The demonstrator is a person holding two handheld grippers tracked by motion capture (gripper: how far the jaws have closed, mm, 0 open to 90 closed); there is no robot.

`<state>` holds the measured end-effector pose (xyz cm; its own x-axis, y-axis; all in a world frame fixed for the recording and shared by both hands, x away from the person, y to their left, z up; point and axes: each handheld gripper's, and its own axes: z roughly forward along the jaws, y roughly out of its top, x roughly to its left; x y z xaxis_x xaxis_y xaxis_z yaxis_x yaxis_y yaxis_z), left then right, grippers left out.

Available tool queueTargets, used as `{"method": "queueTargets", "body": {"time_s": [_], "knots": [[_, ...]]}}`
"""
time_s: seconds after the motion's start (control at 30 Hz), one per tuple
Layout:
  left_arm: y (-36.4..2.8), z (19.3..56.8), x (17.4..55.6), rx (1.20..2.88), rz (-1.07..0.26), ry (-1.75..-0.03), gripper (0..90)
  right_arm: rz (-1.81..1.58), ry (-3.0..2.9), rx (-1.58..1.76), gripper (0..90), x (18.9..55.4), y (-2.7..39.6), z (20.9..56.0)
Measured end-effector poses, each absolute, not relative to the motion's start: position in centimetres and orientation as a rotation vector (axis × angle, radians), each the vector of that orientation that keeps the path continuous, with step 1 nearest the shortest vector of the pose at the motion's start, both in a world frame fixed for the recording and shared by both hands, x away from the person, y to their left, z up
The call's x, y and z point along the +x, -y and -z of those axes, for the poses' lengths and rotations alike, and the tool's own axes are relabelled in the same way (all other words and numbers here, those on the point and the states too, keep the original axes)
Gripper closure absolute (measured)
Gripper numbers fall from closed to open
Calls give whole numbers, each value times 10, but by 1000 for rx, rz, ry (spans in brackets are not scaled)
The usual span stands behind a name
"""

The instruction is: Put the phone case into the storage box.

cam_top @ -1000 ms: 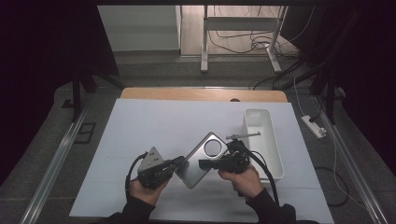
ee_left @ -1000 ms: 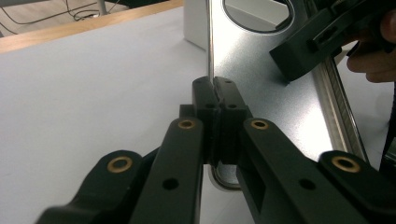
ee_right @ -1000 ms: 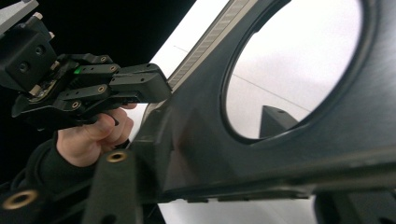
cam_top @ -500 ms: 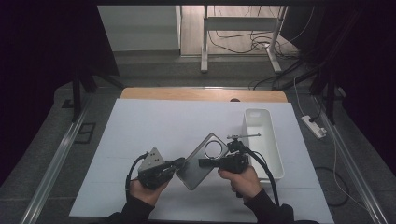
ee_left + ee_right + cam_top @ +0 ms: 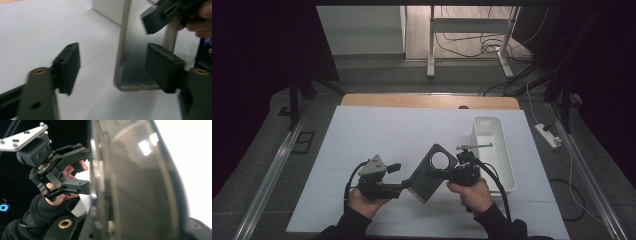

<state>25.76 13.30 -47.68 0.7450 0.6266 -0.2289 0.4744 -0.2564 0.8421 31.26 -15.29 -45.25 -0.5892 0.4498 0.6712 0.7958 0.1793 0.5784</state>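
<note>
A grey metal plate (image 5: pixel 428 175) with a round hole is held tilted above the white table (image 5: pixel 362 135). My right gripper (image 5: pixel 448 173) is shut on its right edge beside the hole, its jaws having just been closing. My left gripper (image 5: pixel 404 186) is open at the plate's lower left corner. Its jaws have just been opening, and in the left gripper view (image 5: pixel 112 67) they stand wide with the plate's edge (image 5: pixel 122 50) between them, clear of the left pad. The right gripper view has the plate (image 5: pixel 135 182) very close and the left gripper (image 5: pixel 88 170) open around its edge.
A white oblong bin (image 5: pixel 499 165) stands on the table just right of my right hand. A small metal rod (image 5: pixel 474 146) lies across its near-left rim. The table's wooden far edge (image 5: pixel 427 101) lies behind, with cables and desk legs on the floor beyond.
The left gripper's jaws have come apart off the plate's corner. The right hand has kept its place with the plate, which still hangs tilted between the two hands.
</note>
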Motion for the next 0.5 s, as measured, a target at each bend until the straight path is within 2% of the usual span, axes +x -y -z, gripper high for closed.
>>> {"method": "queueTargets", "body": {"time_s": [0.13, 0.23, 0.5], "knots": [[-139, 482, 264, 1916, -51, -850, 122, 1399, 2216, -1095, 854, 310, 154, 449], [-141, 484, 267, 1924, 0, -832, 65, 1401, 2273, -1046, 854, 309, 155, 448], [-141, 491, 269, 1970, 47, -789, 3, 1392, 2377, -939, 853, 306, 154, 444]]}}
